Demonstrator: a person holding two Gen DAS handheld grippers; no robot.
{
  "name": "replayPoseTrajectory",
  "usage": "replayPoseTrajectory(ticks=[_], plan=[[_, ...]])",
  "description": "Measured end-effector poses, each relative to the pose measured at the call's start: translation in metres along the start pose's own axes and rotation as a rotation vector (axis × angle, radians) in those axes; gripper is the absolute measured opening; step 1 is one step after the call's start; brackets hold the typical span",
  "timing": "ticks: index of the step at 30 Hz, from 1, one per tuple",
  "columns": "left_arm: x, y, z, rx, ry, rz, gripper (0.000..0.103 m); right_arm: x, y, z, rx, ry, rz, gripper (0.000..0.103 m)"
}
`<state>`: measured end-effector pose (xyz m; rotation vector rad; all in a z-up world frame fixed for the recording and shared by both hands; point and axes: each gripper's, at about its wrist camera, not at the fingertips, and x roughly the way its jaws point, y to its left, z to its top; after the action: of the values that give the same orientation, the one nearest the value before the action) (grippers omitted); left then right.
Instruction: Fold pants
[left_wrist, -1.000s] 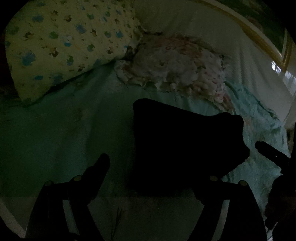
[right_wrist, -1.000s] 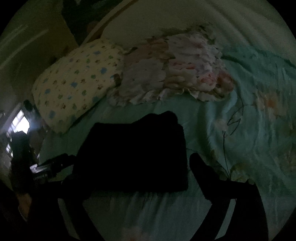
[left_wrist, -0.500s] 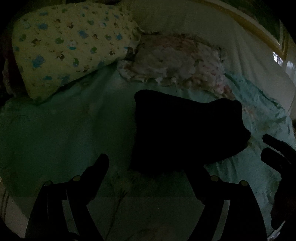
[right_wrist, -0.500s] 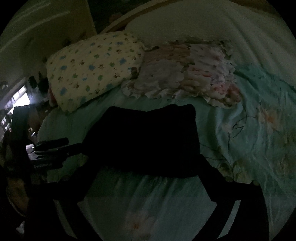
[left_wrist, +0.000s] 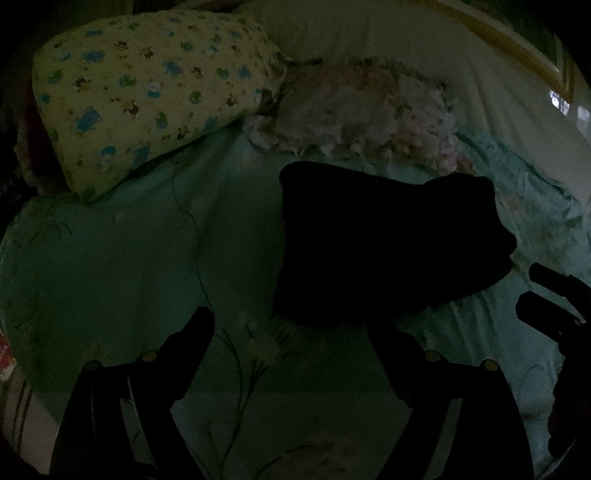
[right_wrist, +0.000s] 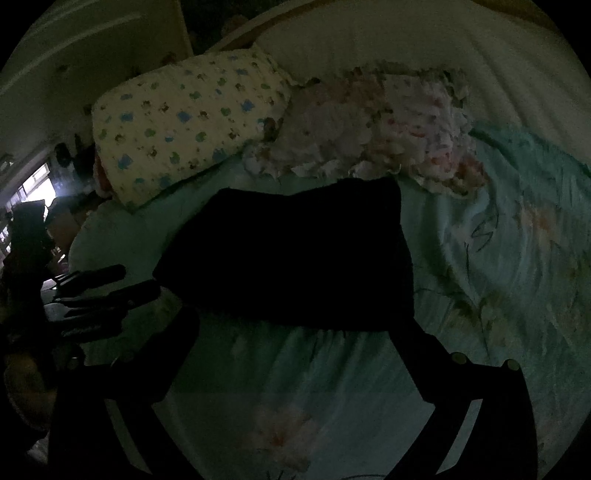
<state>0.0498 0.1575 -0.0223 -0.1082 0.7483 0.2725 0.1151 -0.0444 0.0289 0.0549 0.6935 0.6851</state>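
The black pants (left_wrist: 388, 240) lie folded into a compact rectangle on the teal floral bedsheet (left_wrist: 129, 258); they also show in the right wrist view (right_wrist: 295, 258). My left gripper (left_wrist: 291, 325) is open and empty, just in front of the pants' near edge. My right gripper (right_wrist: 295, 325) is open and empty, its fingers spread along the pants' near edge. The right gripper's fingers (left_wrist: 546, 295) show at the right edge of the left wrist view. The left gripper's fingers (right_wrist: 107, 284) show at the left in the right wrist view.
A yellow patterned pillow (left_wrist: 147, 88) lies at the back left. A frilly pink-and-white pillow (left_wrist: 369, 114) lies just behind the pants. A white headboard cover (left_wrist: 443, 55) rises behind. The room is dim. A bright window (right_wrist: 33, 188) is at far left.
Both grippers have drawn back from the folded pants toward the near edge of the bed. The pants lie still and look farther away now.
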Motion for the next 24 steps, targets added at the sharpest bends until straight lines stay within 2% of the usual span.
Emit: replayPoseTrajectory(ticks=[24], plan=[[0.014, 0.002, -0.008, 0.006, -0.002, 0.018, 0.086, 0.018, 0.003, -0.009, -0.001, 0.003, 0.002, 0.102]])
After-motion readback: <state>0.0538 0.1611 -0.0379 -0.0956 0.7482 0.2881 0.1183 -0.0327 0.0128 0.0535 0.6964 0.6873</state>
